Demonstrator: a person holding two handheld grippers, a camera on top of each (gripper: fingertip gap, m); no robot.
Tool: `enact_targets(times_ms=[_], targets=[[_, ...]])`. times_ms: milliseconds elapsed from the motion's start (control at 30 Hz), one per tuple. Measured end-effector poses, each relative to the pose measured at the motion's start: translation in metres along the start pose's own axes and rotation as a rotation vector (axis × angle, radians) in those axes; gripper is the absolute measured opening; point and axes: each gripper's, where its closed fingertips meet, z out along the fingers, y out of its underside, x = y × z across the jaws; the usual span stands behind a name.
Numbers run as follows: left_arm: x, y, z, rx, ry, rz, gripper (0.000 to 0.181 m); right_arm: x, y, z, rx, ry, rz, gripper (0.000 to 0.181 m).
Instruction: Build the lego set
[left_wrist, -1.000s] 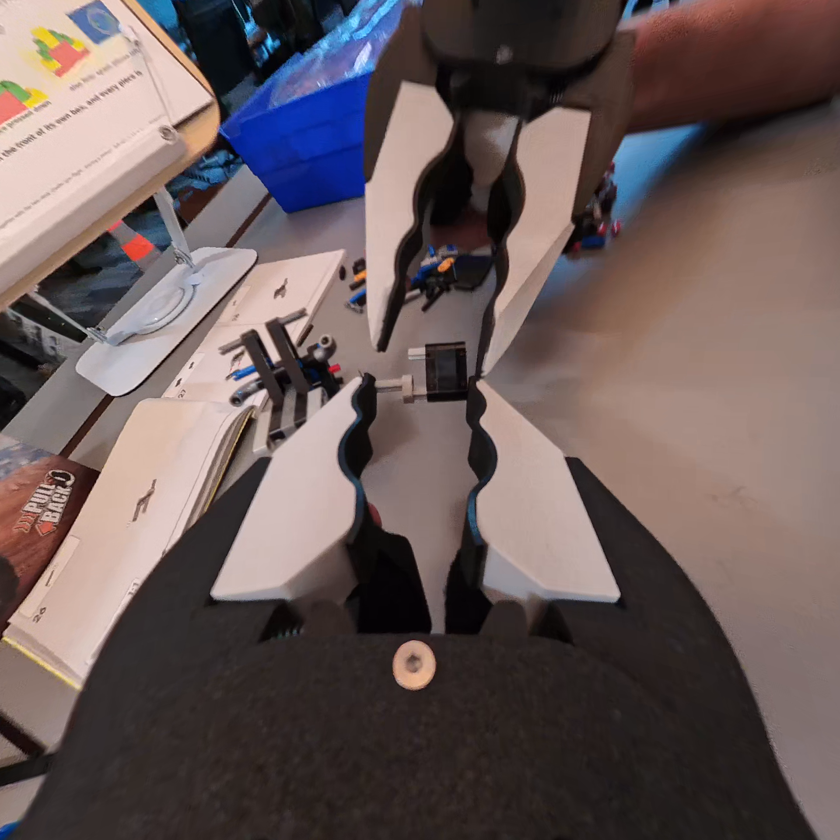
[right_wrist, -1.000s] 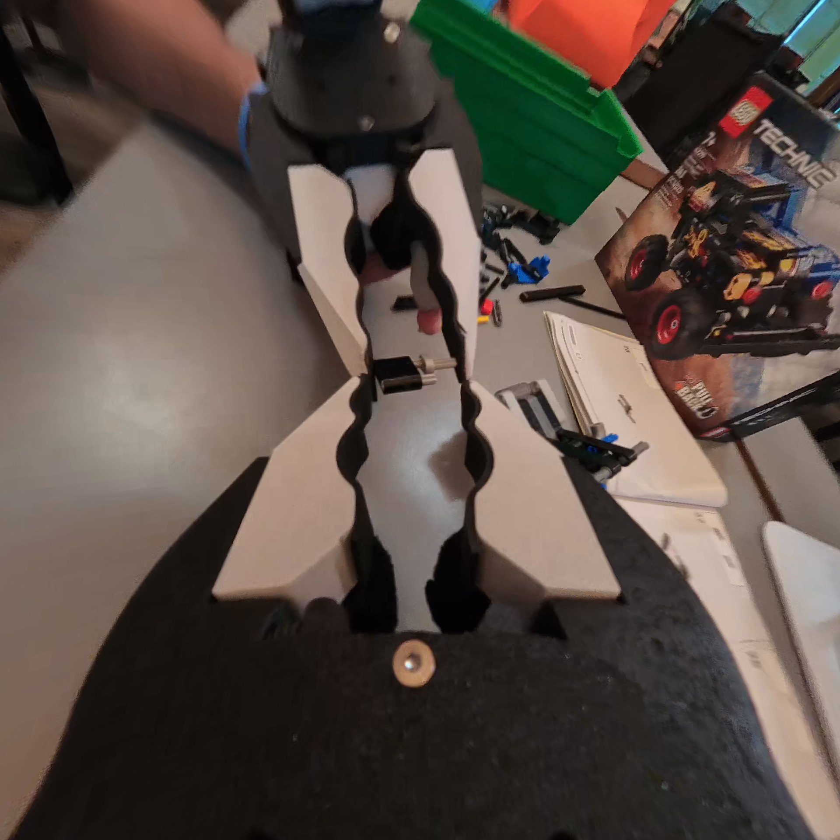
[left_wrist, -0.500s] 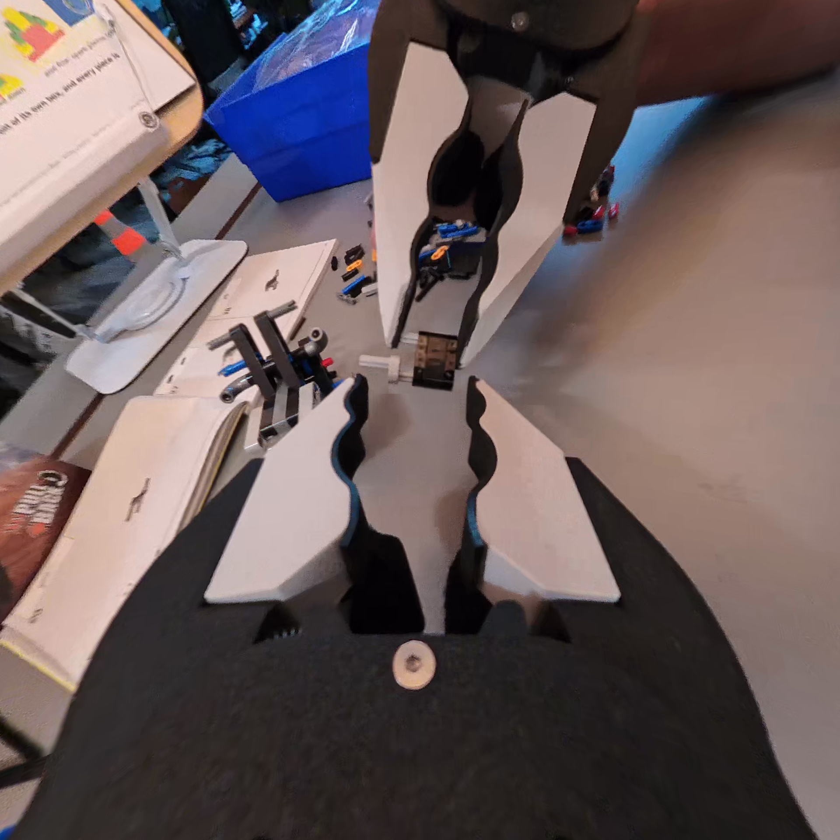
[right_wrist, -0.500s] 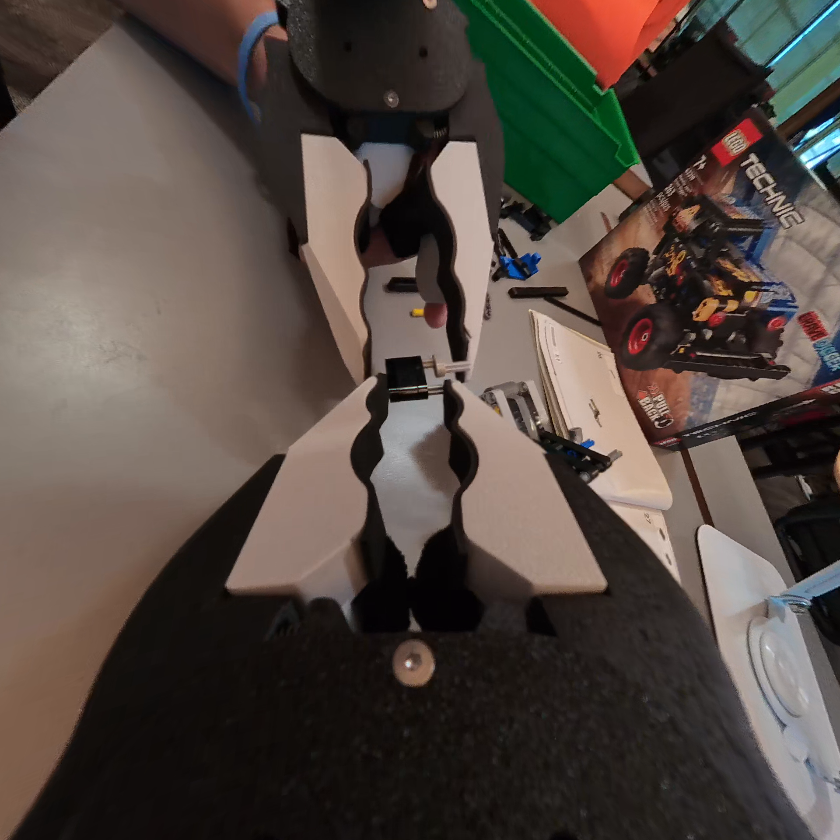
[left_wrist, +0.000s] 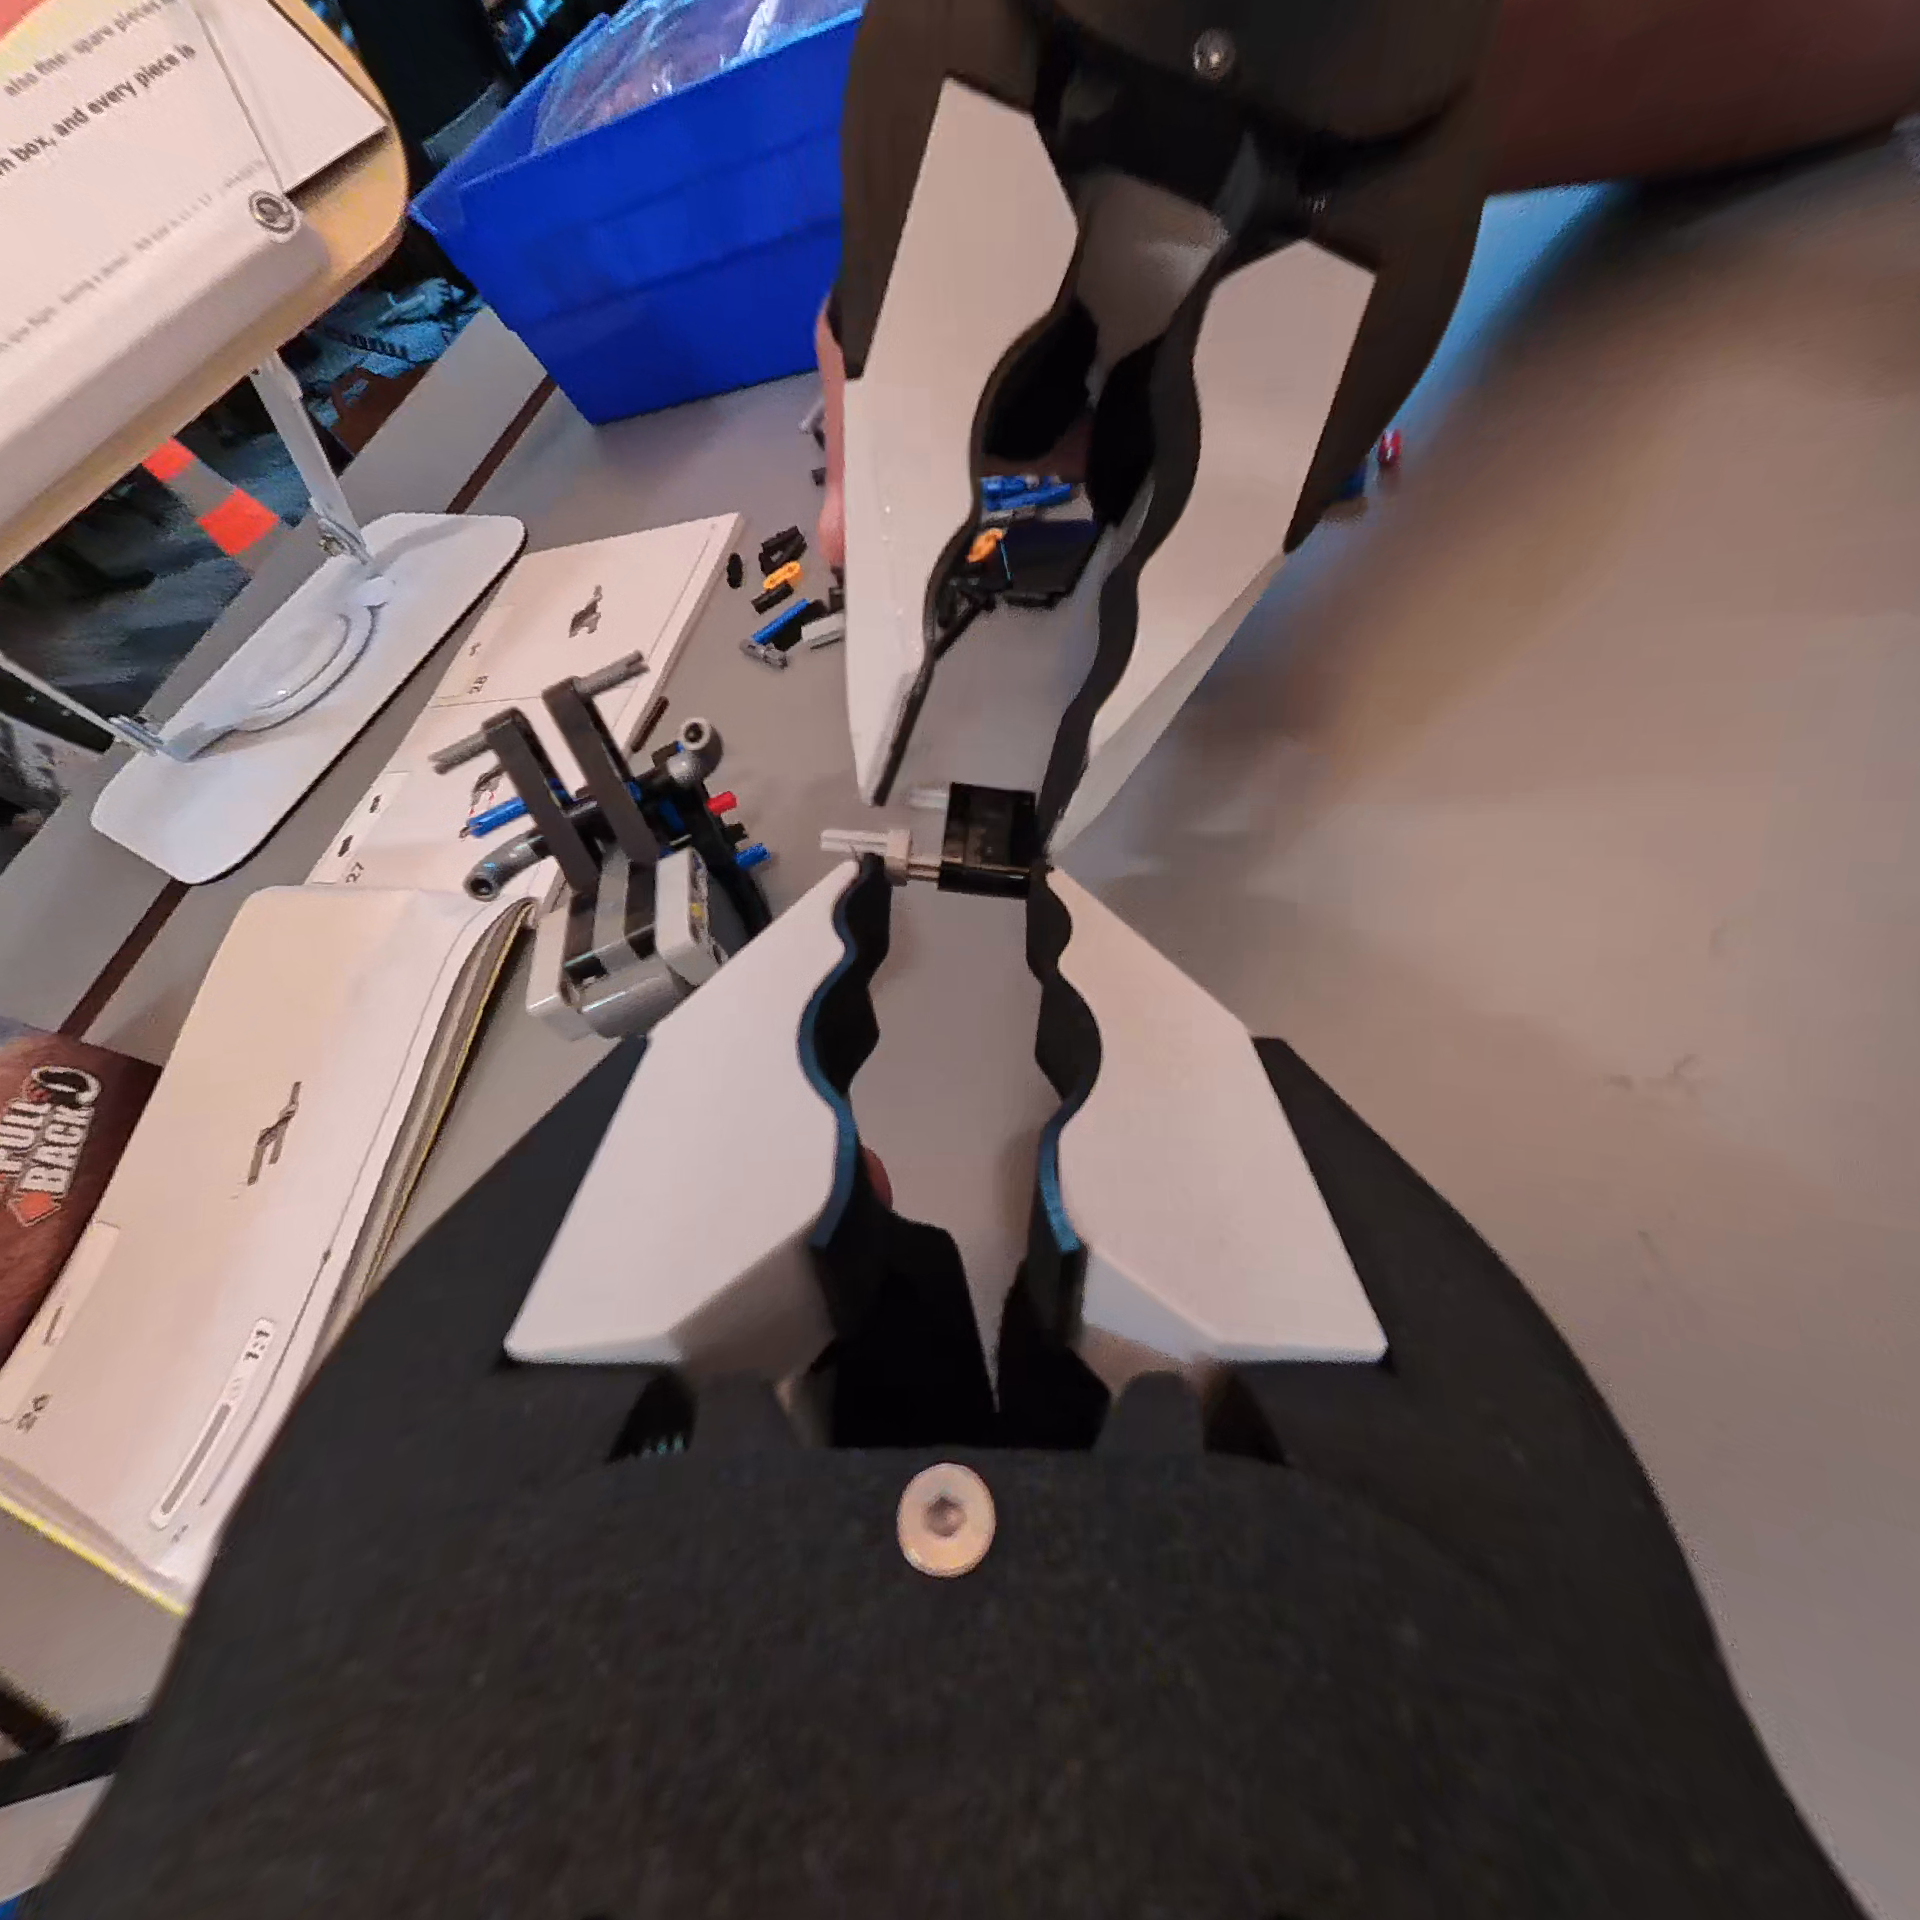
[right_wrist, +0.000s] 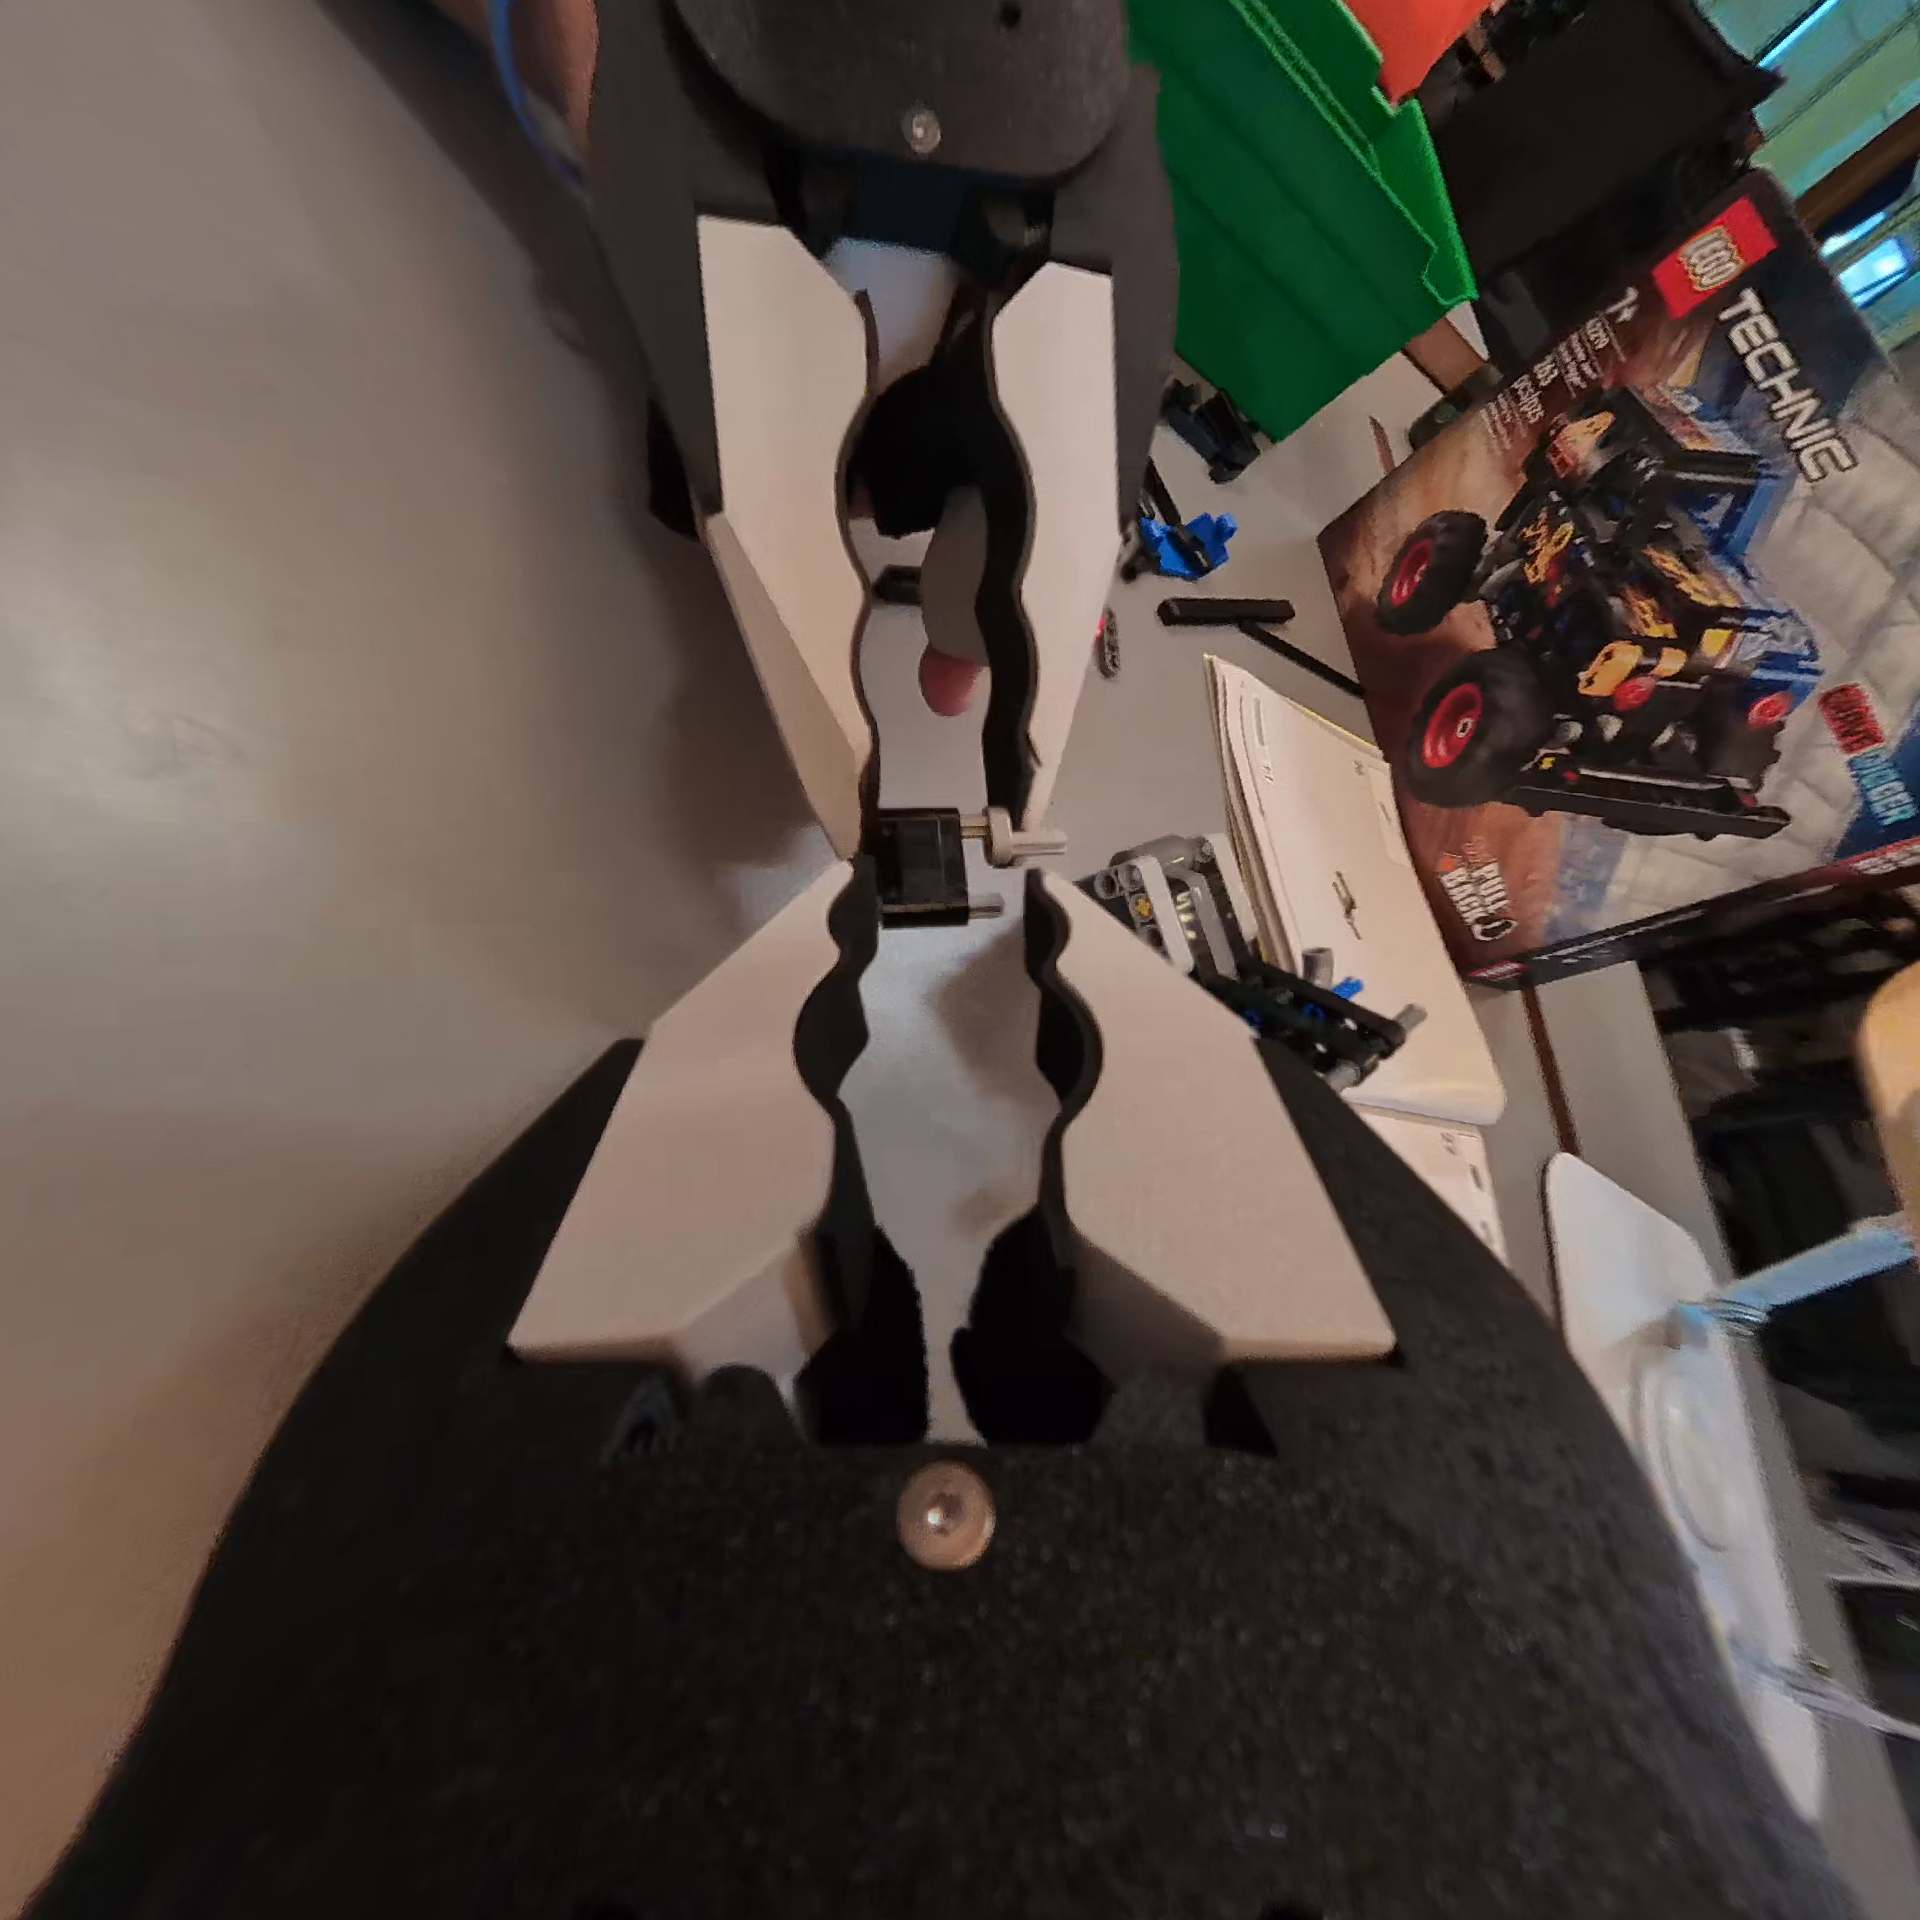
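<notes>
Lego parts sit on the grey bench (left_wrist: 1558, 831): a half-built frame (left_wrist: 623, 883) on the booklets (left_wrist: 312, 1091), loose pieces beyond. Left tongs (left_wrist: 951, 883) and right tongs (right_wrist: 940, 883) meet tip to tip, both part open around a small black block (left_wrist: 982, 844) with a grey axle (left_wrist: 868, 844); which one grips it I cannot tell. Best to pinch the block squarely, leaving the axle free.

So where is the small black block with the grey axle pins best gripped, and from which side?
Probably on the black block's flat faces, jaws coming in square to them, leaving clear the end where the grey axle pins stick out sideways. The thin round pins would likely twist in a pinch; the boxy body gives the pads parallel surfaces.
</notes>
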Motion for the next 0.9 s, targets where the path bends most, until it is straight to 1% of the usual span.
enact_targets(times_ms=[133, 300, 467, 533, 633, 733, 900], targets=[[0.003, 0.009, 0.005, -0.054, -0.029, 0.091, 0.024, -0.009, 0.008, 0.005, -0.102, -0.001, -0.100, 0.023], [0.006, 0.017, 0.010, -0.118, -0.079, 0.227, 0.024, -0.012, 0.016, 0.009, -0.196, 0.020, -0.162, 0.029], [0.007, 0.020, 0.012, -0.132, -0.080, 0.244, 0.025, -0.009, 0.017, 0.010, -0.220, 0.046, -0.169, 0.040], [0.007, 0.020, 0.012, -0.133, -0.085, 0.254, 0.025, -0.009, 0.017, 0.010, -0.222, 0.055, -0.186, 0.041], [0.008, 0.020, 0.012, -0.137, -0.089, 0.277, 0.024, -0.012, 0.017, 0.011, -0.216, 0.048, -0.222, 0.038], [0.008, 0.020, 0.012, -0.143, -0.106, 0.315, 0.025, -0.012, 0.016, 0.011, -0.206, 0.065, -0.274, 0.038], [0.010, 0.022, 0.014, -0.156, -0.119, 0.354, 0.024, -0.015, 0.018, 0.012, -0.221, 0.047, -0.277, 0.037]])
